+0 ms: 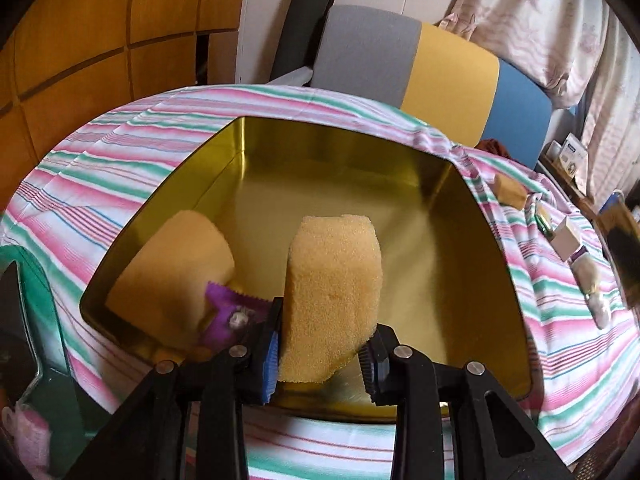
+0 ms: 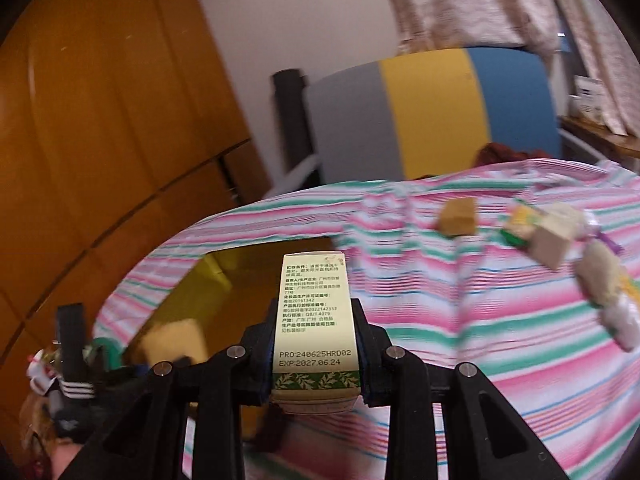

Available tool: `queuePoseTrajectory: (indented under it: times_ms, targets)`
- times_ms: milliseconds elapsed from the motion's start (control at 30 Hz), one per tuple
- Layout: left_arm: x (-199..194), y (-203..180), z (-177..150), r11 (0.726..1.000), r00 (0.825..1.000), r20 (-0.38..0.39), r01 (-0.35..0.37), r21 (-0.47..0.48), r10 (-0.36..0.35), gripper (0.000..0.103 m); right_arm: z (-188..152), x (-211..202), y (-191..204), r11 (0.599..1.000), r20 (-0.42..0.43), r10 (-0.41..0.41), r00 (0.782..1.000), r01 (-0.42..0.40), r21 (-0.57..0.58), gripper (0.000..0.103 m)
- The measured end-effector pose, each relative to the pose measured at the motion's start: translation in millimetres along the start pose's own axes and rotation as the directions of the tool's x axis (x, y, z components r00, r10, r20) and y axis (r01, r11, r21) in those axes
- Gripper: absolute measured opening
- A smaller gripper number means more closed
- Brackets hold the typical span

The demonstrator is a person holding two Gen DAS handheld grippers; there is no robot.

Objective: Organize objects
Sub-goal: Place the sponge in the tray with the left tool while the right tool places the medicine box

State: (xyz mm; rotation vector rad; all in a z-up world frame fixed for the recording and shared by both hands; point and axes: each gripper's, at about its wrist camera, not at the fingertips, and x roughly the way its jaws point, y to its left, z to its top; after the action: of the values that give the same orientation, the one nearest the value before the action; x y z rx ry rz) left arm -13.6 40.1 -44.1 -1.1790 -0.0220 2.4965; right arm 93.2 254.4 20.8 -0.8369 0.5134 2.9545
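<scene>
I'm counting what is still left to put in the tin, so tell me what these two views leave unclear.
- Right wrist view: loose items on the striped cloth at right are motion-blurred; kinds and count unclear.
- Left wrist view: purple packet in the gold tin is half hidden by the left gripper and its sponge.
- Right wrist view: the right gripper and its box block most of the tin.

Upright sponge (image 1: 334, 280) over gold tin (image 1: 400, 152)

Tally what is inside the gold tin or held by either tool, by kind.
Sponges: 2, one lying in the gold tin, one in the left tool
Purple sachet: 1
Printed box in the right tool: 1
Total: 4
</scene>
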Motion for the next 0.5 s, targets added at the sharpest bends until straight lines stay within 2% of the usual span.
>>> queuePoseTrajectory:
  times_ms: [67,133,200,267,333,367,500]
  targets:
    - [-2,0,0,1.000,1.000,0.005,-0.012,0.008,0.012,0.036,0,9,17,0.999,-0.017,0.027,0.999,-0.028,-0.029,0.030]
    - [-5,4,-1,1.000,1.000,0.012,-0.014,-0.015,0.015,0.042,-1,19,29,0.998,-0.036,0.046,0.998,-0.047,-0.047,0.030]
    - [-13,10,0,0.998,0.999,0.043,0.009,-0.060,-0.006,0.069,-4,27,37,0.997,-0.060,0.060,0.996,-0.063,-0.052,0.030]
    - [-24,15,2,0.995,0.995,0.093,0.039,-0.096,-0.030,0.079,-6,34,42,0.996,-0.078,0.071,0.994,-0.075,-0.056,0.030]
    - [-36,17,6,0.992,0.989,0.146,0.052,-0.111,-0.035,0.080,-10,41,46,0.994,-0.101,0.075,0.992,-0.082,-0.066,0.030]
    - [-42,18,8,0.993,0.985,0.171,0.043,-0.114,-0.023,0.081,-11,44,47,0.994,-0.111,0.074,0.991,-0.082,-0.068,0.030]
    - [-66,28,15,0.984,0.960,0.270,-0.027,-0.174,0.074,0.098,-18,58,52,0.993,-0.174,0.074,0.982,-0.088,-0.075,0.030]
